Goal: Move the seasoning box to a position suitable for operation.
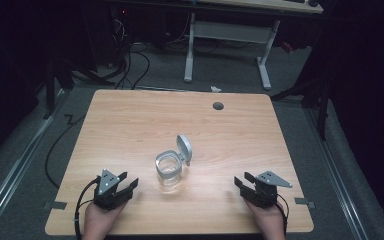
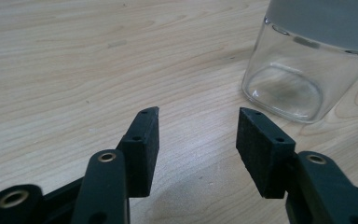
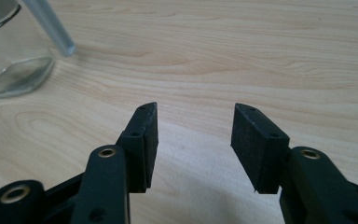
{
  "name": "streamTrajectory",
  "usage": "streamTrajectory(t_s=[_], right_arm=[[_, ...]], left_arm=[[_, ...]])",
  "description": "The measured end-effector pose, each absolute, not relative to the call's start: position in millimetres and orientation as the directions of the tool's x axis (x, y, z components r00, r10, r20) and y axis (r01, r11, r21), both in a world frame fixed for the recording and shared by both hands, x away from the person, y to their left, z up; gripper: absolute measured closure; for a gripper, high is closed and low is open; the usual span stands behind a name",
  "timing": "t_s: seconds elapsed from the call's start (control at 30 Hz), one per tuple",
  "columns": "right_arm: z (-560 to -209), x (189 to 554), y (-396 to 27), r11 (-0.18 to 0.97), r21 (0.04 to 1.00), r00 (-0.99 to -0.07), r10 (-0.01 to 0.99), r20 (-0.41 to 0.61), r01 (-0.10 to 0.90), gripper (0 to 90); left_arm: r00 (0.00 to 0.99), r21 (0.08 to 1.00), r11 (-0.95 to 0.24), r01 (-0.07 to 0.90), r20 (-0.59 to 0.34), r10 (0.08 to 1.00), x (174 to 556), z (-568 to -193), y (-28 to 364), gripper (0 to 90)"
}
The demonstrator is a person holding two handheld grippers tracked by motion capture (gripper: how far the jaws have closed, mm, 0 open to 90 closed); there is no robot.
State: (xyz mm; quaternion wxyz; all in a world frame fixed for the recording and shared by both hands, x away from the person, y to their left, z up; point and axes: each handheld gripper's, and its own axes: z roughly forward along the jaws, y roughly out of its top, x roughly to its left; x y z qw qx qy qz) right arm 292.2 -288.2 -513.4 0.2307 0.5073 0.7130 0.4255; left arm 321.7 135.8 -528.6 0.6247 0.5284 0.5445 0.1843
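While resting apart on the table (image 1: 130, 120), both claws released: left claw (image 1: 125, 183), right claw (image 1: 244, 181), flanking glass jar (image 1: 170, 172).

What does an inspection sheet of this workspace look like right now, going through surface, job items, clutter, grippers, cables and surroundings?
Surface: wooden table, bare apart from a round grommet hole near its far edge.
Job's things: clear glass jar upright at the middle, its hinged grey lid flipped open; jar looks empty.
Clutter: nothing seen.
Grippers: left gripper and right gripper rest near the front edge on either side of the jar, jaws open, nothing between them.
Cables: a black cable trails from the left gripper; more cables on the floor beyond.
Surroundings: dark room, white desk frame behind.
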Motion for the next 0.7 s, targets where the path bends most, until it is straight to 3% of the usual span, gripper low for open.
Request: streamTrajectory(t_s=[0.1, 0.23, 0.33, 0.37, 0.43, 0.5, 0.6, 0.7], right_arm=[[-513.8, 287.7, -292.2, 0.120, 0.841, -0.380, 0.919, 0.107, 0.528, 50.6], [-515.8, 290.2, -292.4, 0.107, 0.841, -0.400, 0.906, 0.137, 0.530, 49.0], [-519.0, 291.9, -292.2, 0.106, 0.833, -0.413, 0.898, 0.155, 0.543, 53.5], [-520.9, 292.2, -292.5, 0.115, 0.828, -0.415, 0.897, 0.151, 0.549, 61.2], [-521.2, 292.0, -294.7, 0.108, 0.830, -0.415, 0.896, 0.156, 0.547, 64.5], [-520.9, 291.8, -295.7, 0.104, 0.833, -0.411, 0.898, 0.156, 0.544, 65.2], [-519.3, 288.8, -295.4, 0.104, 0.842, -0.412, 0.899, 0.148, 0.530, 65.8], [-518.9, 287.1, -294.1, 0.107, 0.849, -0.418, 0.898, 0.142, 0.518, 65.8]], left_arm=[[0.365, 0.849, 0.379, 0.370, -0.507, 0.781, 318.0, -526.5, 130.1, 59.9], [0.418, 0.864, 0.335, 0.376, -0.480, 0.771, 308.7, -526.3, 111.7, 63.4], [0.431, 0.869, 0.313, 0.383, -0.468, 0.771, 305.6, -528.1, 102.4, 61.4], [0.443, 0.872, 0.299, 0.389, -0.461, 0.769, 303.9, -530.2, 94.4, 62.9], [0.447, 0.868, 0.294, 0.400, -0.465, 0.764, 304.4, -530.6, 88.4, 66.3], [0.446, 0.865, 0.296, 0.405, -0.470, 0.762, 305.2, -530.1, 86.7, 70.4], [0.426, 0.859, 0.314, 0.404, -0.481, 0.766, 309.4, -528.2, 84.7, 87.4], [0.430, 0.867, 0.312, 0.388, -0.470, 0.771, 311.0, -525.1, 79.1, 90.0]])
